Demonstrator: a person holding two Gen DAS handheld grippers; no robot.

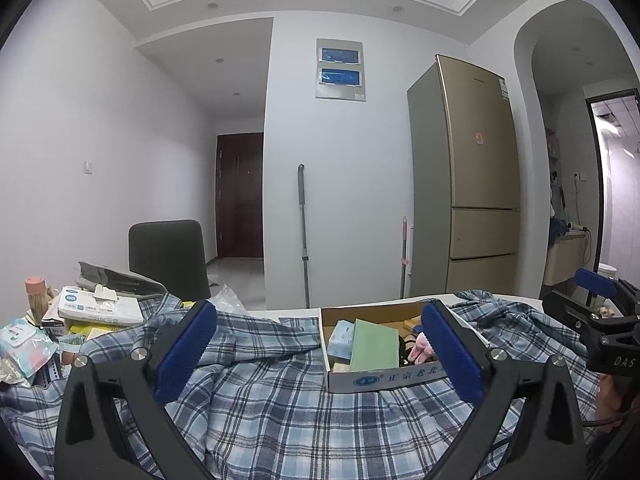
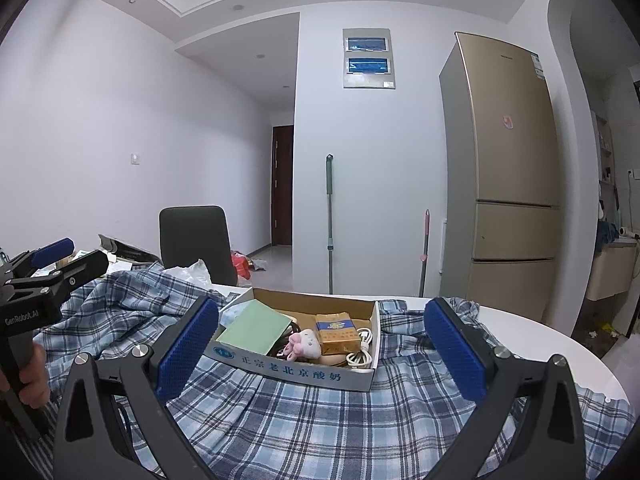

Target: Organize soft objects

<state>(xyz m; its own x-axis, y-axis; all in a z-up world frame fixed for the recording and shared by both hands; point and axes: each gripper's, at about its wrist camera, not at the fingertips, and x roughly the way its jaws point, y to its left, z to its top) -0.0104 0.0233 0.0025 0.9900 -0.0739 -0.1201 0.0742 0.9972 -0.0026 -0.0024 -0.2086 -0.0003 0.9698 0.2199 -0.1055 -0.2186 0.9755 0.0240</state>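
Reading "正宗老北京酸奶" on the cardboard box (image 2: 296, 370).

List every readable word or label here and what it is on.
"正宗老北京酸奶": front of the cardboard box.
"GenRobot.AI": body of the left gripper.
"DAS": body of the right gripper, cut off.
Tissue pack, gold carton, fridge stickers: too small to read.

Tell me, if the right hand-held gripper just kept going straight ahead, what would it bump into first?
Probably the cardboard box. It sits on the plaid shirt straight ahead, between the open fingers of the right hand-held gripper. Depth is hard to judge; if the gripper is angled lower, it would touch the shirt first.
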